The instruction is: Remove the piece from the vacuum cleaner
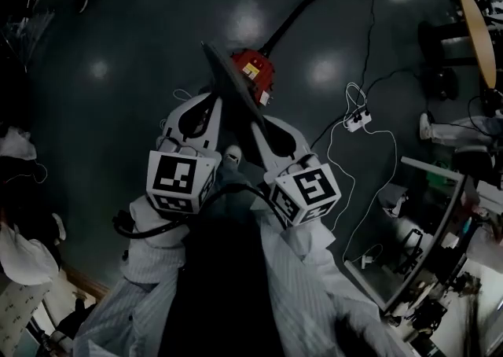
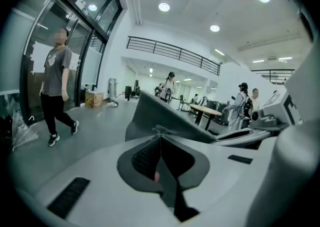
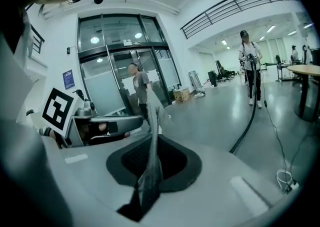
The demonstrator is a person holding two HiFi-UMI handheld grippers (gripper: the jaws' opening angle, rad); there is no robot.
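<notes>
In the head view a flat, dark grey piece (image 1: 229,79) slants up over the floor, just in front of the red vacuum cleaner (image 1: 255,71). A black hose (image 1: 310,3) runs from the cleaner to the upper right. My left gripper (image 1: 217,102) is shut on the piece's left side and my right gripper (image 1: 258,118) on its near right edge. In the left gripper view the piece (image 2: 160,113) rises as a broad grey sheet out of the shut left gripper (image 2: 159,140). In the right gripper view the piece (image 3: 151,163) stands edge-on, pinched by the right gripper (image 3: 152,143).
A white power strip with thin cables (image 1: 357,119) lies on the dark floor to the right. A round table (image 1: 479,25) and cluttered benches (image 1: 424,261) stand along the right. One person (image 2: 57,81) walks by the glass doors; another person (image 3: 250,66) stands in the open hall.
</notes>
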